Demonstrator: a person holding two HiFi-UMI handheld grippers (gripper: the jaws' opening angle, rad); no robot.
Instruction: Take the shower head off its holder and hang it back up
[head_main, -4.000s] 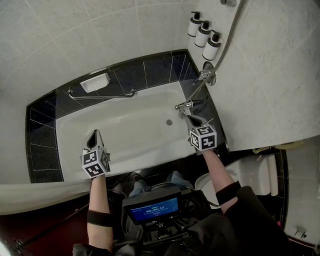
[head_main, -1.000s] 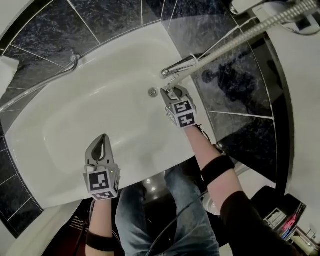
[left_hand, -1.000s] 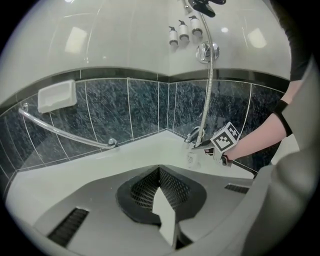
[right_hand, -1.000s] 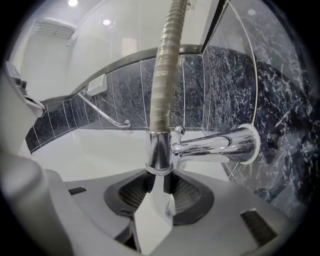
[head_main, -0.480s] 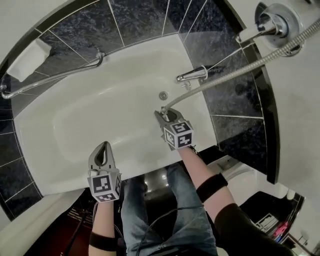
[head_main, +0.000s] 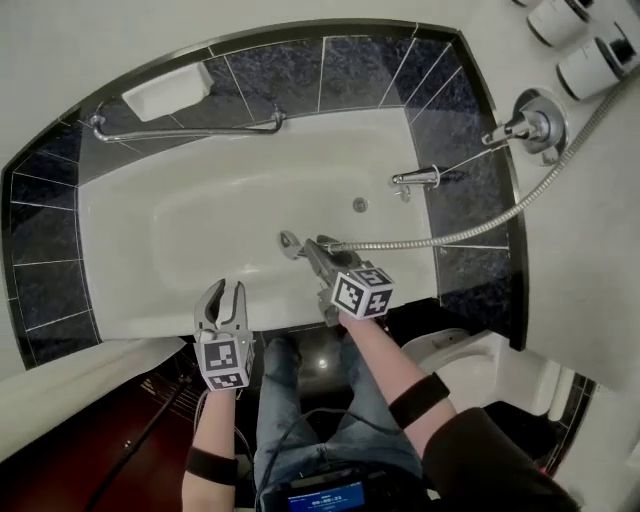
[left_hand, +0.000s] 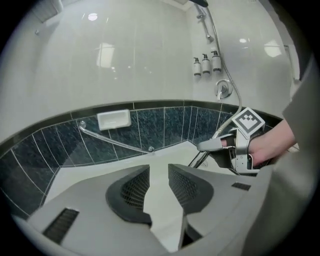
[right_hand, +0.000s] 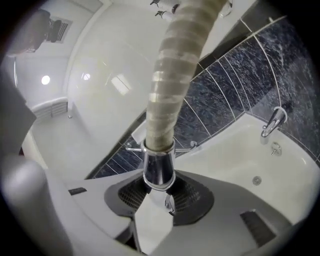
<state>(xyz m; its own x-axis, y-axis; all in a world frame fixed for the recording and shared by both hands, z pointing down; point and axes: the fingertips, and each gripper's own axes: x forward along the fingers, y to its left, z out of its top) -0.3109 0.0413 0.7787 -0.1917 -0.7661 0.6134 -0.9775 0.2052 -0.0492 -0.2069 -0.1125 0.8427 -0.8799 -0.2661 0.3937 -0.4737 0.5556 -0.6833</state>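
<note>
R gripper clamped on the shower head, gripping at the chrome cone where the hose joins the handle; both pads are on it. Head is over the tub, mid-length, nearer the near rim than the far one and pointing left. Hose runs right from the gripper, then up the right wall past the wall valve.

L gripper is letting go: jaws opening, gap clear, nothing btwn them, only tub surface behind. It hangs over the near rim, left of the R gripper and well apart from it.

Spout at tub's right end. Grab bar and soap dish on far wall. Bottles far right, above the valve.
</note>
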